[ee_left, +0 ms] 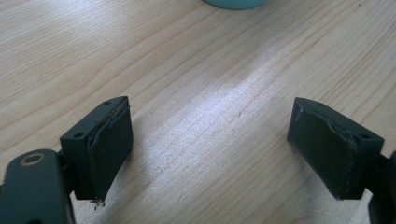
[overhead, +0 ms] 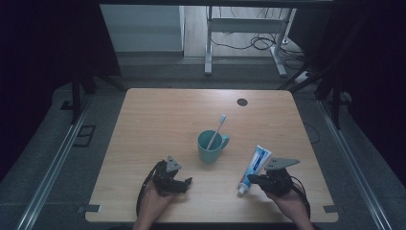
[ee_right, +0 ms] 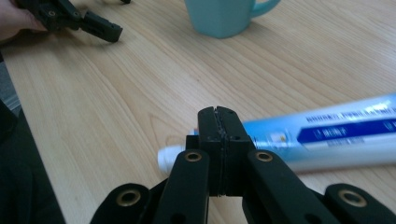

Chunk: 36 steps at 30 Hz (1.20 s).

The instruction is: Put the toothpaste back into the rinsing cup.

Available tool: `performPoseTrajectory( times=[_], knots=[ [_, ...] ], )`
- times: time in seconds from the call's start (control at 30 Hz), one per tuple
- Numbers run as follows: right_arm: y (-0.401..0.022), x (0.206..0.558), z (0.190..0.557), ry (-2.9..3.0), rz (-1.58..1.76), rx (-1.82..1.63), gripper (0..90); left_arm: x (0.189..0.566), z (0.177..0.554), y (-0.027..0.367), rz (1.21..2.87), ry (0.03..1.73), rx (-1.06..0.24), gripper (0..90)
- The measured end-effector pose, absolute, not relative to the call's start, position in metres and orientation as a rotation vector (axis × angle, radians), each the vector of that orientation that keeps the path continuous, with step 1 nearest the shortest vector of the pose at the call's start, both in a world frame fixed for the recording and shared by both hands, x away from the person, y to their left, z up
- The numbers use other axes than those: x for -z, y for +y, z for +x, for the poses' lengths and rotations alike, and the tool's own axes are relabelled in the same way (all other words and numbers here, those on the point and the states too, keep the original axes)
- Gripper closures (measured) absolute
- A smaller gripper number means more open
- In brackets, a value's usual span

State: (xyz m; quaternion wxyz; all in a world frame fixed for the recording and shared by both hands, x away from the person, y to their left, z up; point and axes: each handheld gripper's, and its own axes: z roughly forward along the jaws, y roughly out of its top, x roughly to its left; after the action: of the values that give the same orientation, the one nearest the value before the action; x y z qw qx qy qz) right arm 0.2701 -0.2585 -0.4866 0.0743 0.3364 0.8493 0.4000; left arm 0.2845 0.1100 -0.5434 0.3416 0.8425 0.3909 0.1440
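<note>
Right tongs (ee_right: pixel 218 122): jaws pressed together, nothing between them. Toothpaste tube (ee_right: pixel 327 137) lies flat on the surface (ee_right: pixel 116 93) just beyond their tips, its white cap end nearest.

Left tongs (ee_left: pixel 210 144): jaws spread wide over bare wood.

Teal mug (overhead: pixel 211 146) with a toothbrush (overhead: pixel 217 130) stands between and beyond both tongs.

**Off-task things around the mug**

You have a teal mug (overhead: pixel 211 146) standing mid-table with a toothbrush (overhead: pixel 216 131) leaning in it, head up. Beyond the mug, near the wooden table's (overhead: pixel 158 120) far edge, sits a dark round grommet (overhead: pixel 242 102).
</note>
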Motion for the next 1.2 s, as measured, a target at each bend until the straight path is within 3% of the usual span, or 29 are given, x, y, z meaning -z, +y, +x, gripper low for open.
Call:
performPoseTrajectory(
  times=[0.4,1.2],
  knots=[
    [-0.236,0.504,0.281,2.612,1.002,-1.184,87.6,0.543,0.284,0.110,2.191,1.016,-0.374,14.4],
    [-0.260,0.503,0.271,2.626,1.031,-1.157,85.5,0.543,0.285,0.110,2.193,1.012,-0.376,14.4]
  ],
)
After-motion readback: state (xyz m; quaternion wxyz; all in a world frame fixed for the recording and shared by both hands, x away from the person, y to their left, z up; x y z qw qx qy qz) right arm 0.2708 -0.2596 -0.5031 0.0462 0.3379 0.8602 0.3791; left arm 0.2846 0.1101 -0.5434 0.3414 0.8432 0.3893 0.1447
